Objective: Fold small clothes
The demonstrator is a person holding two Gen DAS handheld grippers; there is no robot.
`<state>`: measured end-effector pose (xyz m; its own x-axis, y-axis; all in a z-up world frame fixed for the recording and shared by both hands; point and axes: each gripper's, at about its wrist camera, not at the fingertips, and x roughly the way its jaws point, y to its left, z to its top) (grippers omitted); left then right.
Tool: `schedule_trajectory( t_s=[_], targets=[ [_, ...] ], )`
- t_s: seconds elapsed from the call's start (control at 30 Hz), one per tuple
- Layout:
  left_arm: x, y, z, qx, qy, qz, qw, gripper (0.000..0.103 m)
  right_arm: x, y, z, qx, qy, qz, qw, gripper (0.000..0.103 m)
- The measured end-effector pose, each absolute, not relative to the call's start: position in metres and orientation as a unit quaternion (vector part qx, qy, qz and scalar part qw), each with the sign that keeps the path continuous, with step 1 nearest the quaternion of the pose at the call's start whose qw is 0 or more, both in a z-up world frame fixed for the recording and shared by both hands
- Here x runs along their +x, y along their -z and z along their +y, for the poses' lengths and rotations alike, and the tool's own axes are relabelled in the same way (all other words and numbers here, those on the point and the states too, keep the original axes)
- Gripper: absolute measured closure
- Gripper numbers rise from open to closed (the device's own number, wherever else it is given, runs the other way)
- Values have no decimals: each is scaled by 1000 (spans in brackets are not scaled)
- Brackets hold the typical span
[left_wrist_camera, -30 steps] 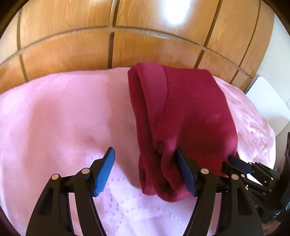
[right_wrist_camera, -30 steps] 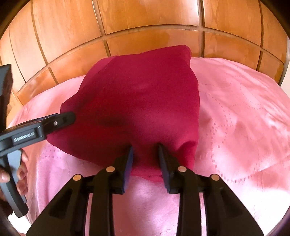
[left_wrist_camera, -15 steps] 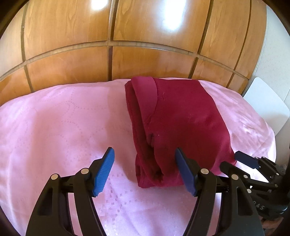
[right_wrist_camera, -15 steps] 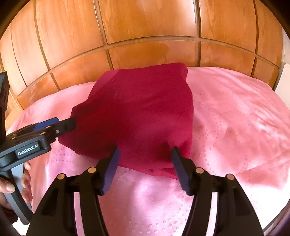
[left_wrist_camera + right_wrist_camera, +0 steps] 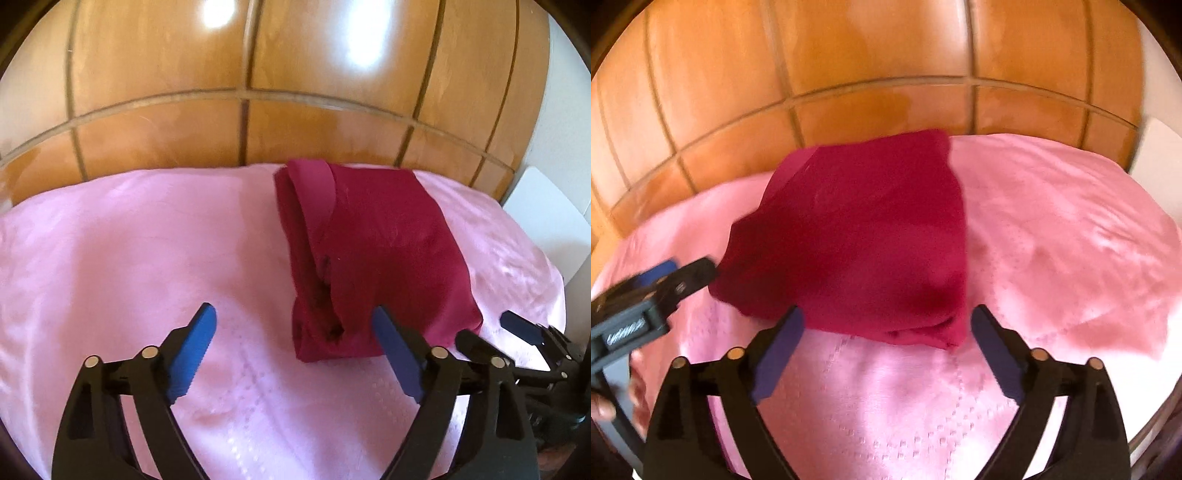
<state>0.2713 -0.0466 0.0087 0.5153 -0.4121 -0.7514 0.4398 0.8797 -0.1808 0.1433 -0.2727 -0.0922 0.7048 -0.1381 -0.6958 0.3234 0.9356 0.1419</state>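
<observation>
A dark red garment (image 5: 384, 258) lies folded into a thick rectangle on the pink bedspread (image 5: 129, 258), its layered edge turned to the left. My left gripper (image 5: 291, 310) hovers at its near left corner with its jaws opening; the corner shows between the blue pads (image 5: 199, 343) and neither pad presses it. In the right wrist view the garment (image 5: 868, 240) lies just beyond my right gripper (image 5: 886, 312), whose jaws are also opening, with nothing gripped. Each gripper shows in the other's view: the right gripper (image 5: 517, 328) and the left gripper (image 5: 661, 288).
A glossy wooden headboard (image 5: 240, 122) rises right behind the bedspread. A white panel (image 5: 546, 221) stands past the bed's right edge. Part of a hand (image 5: 602, 410) holding the left gripper shows at the lower left. Bare pink bedspread (image 5: 1071, 240) stretches to the right of the garment.
My right gripper has let go of the garment's near edge and spread wide. The left jaws have widened too. Both grippers have drawn back and up, and the garment has settled flat.
</observation>
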Motion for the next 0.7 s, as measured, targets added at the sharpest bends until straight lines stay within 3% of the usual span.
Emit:
schedule_trajectory(
  t_s=[0.23,0.7],
  targets=[
    [247,-26,-27,20,205,400,893,4,127,76,-258,123,173,337,917,3],
    [208,-52,-16,40,176,350,919,4,104,62,-233,108,192,315,923,2]
  ],
)
